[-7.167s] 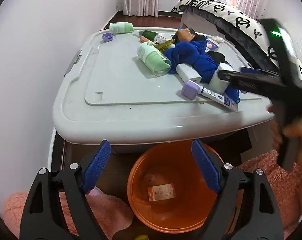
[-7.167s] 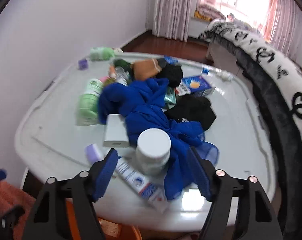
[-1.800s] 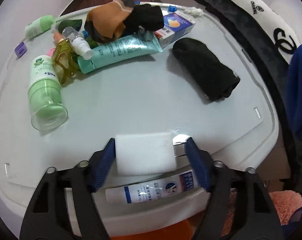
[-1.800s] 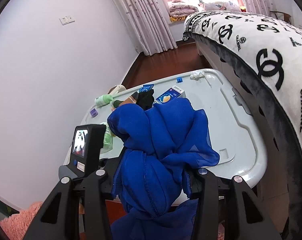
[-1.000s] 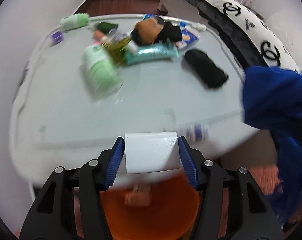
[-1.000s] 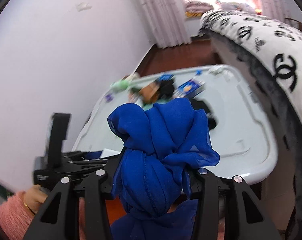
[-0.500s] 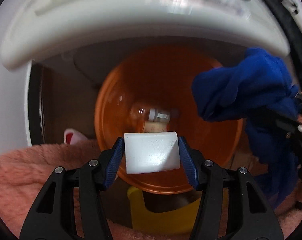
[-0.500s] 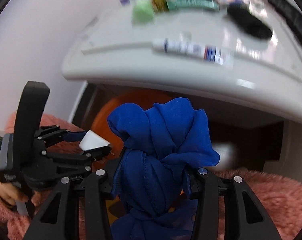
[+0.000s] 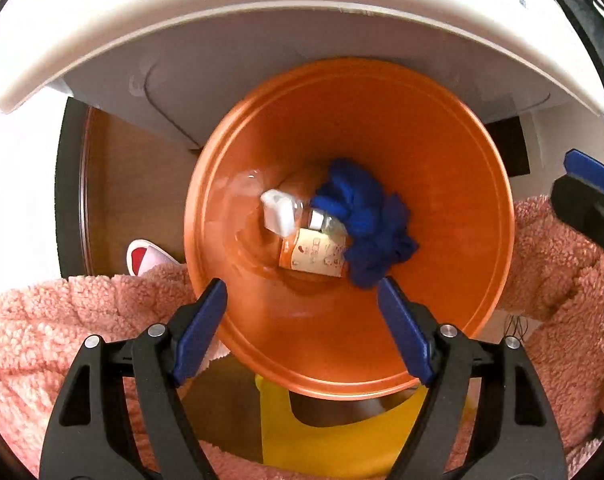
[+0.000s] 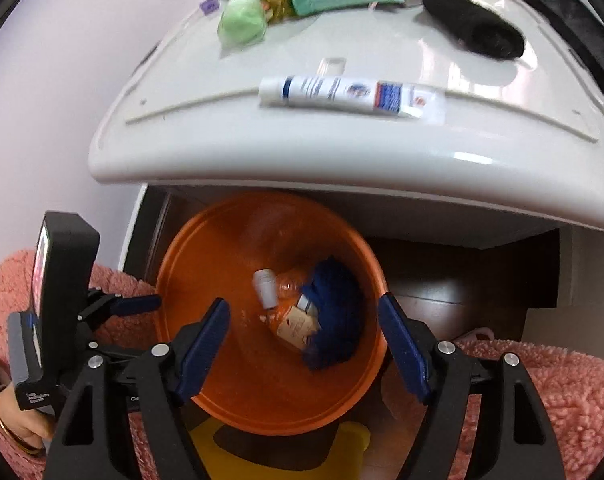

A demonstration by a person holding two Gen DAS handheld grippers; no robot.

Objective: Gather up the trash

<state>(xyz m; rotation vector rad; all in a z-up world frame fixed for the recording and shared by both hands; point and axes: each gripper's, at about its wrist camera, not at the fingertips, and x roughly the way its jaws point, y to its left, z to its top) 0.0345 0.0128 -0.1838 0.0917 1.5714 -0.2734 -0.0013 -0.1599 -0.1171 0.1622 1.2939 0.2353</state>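
— Tongs first: what do you read on my left gripper [image 9: 302, 332]?

— Spread wide, nothing between its pads, hanging over the orange bin [image 9: 454, 152].

— I see the white box [image 9: 277, 212] at the bin's bottom, left of a clear bottle [image 9: 316, 248], with the blue cloth [image 9: 370, 224] bunched against the bottle's right side.

— Agreed. My right gripper [image 10: 304, 346] is equally wide and bare above the same bin [image 10: 205, 280]. Up on the white lid [image 10: 221, 120] I see a toothpaste tube [image 10: 350, 94].
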